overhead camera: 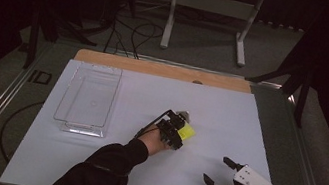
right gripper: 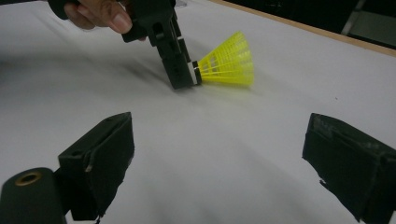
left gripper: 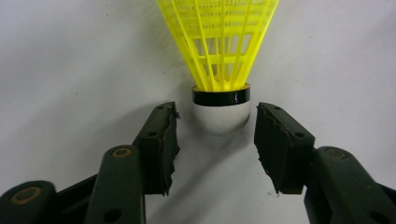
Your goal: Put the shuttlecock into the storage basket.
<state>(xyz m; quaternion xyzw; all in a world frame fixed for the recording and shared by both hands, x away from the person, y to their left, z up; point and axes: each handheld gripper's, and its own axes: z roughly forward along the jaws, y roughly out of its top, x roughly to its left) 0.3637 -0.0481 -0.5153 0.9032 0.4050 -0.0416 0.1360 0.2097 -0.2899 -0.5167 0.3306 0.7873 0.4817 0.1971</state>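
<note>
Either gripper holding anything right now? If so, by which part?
Nothing held. The left gripper brackets the white cork nose of the yellow plastic shuttlecock, pads not touching. The right gripper is open.

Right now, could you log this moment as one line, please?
left gripper: open, straddling shuttlecock cork | right gripper: open, idle | tray: empty

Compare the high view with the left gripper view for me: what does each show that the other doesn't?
High view alone: the clear plastic tray at the left of the white table, the right gripper open and empty near the front edge, the person's sleeve, and the floor and stand behind. Left gripper view alone: the shuttlecock's white cork tip and black band, lying between the pads with a gap on each side, so no grip yet. Both: the yellow shuttlecock on the table and the left gripper at it.
</note>
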